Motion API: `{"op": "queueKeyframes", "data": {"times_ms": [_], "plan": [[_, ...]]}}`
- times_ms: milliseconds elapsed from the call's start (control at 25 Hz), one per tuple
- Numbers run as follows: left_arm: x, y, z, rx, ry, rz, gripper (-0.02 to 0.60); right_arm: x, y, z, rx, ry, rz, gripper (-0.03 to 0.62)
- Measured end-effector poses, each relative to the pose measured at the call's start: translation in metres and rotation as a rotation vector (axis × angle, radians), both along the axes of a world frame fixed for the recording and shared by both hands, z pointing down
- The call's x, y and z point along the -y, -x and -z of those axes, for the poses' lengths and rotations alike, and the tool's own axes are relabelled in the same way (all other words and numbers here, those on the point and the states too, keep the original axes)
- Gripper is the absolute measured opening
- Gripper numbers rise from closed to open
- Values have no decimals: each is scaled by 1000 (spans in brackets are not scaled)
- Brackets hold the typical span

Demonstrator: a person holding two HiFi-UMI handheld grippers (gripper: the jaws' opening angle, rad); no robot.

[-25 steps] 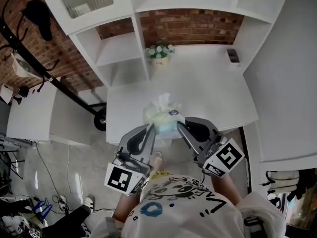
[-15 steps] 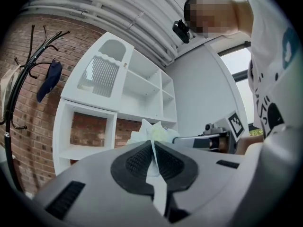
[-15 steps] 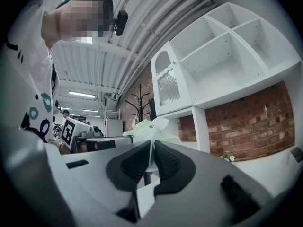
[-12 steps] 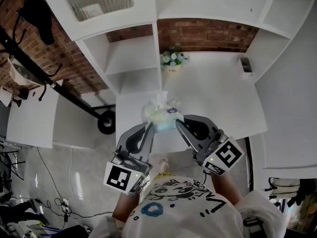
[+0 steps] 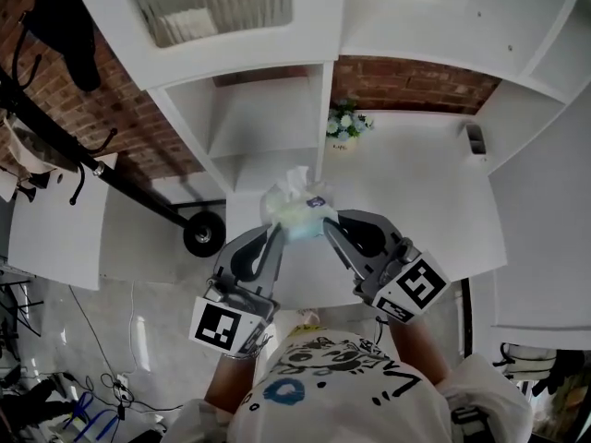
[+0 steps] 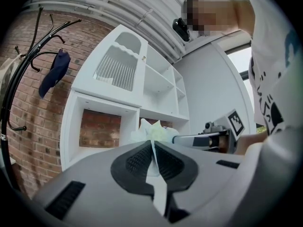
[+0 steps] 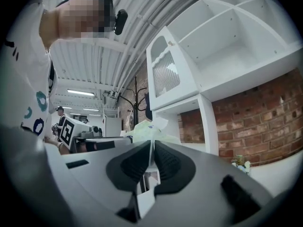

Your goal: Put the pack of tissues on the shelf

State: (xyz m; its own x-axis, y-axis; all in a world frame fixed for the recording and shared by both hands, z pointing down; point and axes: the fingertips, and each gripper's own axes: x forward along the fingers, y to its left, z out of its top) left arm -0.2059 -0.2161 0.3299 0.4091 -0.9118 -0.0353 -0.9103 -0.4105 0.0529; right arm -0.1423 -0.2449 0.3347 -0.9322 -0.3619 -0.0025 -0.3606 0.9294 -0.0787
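The pack of tissues [image 5: 296, 209] is a pale green soft pack with a white tissue sticking out of the top. It hangs in the air in front of the white shelf unit [image 5: 266, 118], near the upright between its cubbies. My left gripper [image 5: 280, 234] is shut on the pack's left wrapper edge, and my right gripper [image 5: 326, 227] is shut on its right edge. In the left gripper view the wrapper [image 6: 156, 132] is pinched flat in the left gripper [image 6: 152, 144]. The right gripper view shows the same pinch on the pack [image 7: 147, 128] by the right gripper [image 7: 152, 148].
A white desk [image 5: 425, 192] runs to the right under the shelves, with a small flower pot [image 5: 343, 125] at the back and a dark little holder [image 5: 474, 141] far right. A black coat stand with a cap [image 5: 72, 28] and a caster wheel [image 5: 203, 235] stand left.
Both grippers have carried the pack left and toward the shelf, off the desk middle. The shelf's cubbies now lie straight ahead of the pack. Both grips are unchanged.
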Motion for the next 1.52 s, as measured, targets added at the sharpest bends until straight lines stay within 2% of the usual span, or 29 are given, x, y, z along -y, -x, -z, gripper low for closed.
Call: {"op": "queueKeyframes", "data": {"times_ms": [240,480,880,1520], "plan": [[32,27,-5,-3,5,12,20,34,27,-5,4,1,-8,35],[58,46,-13,28,2,23,20,62,47,-7,7,-6,-13,35],[105,83,-23,54,4,87,20,108,84,-9,8,-34,-20,35],[155,116,-43,38,24,167,19,155,115,-27,-36,-59,-76,35]]}}
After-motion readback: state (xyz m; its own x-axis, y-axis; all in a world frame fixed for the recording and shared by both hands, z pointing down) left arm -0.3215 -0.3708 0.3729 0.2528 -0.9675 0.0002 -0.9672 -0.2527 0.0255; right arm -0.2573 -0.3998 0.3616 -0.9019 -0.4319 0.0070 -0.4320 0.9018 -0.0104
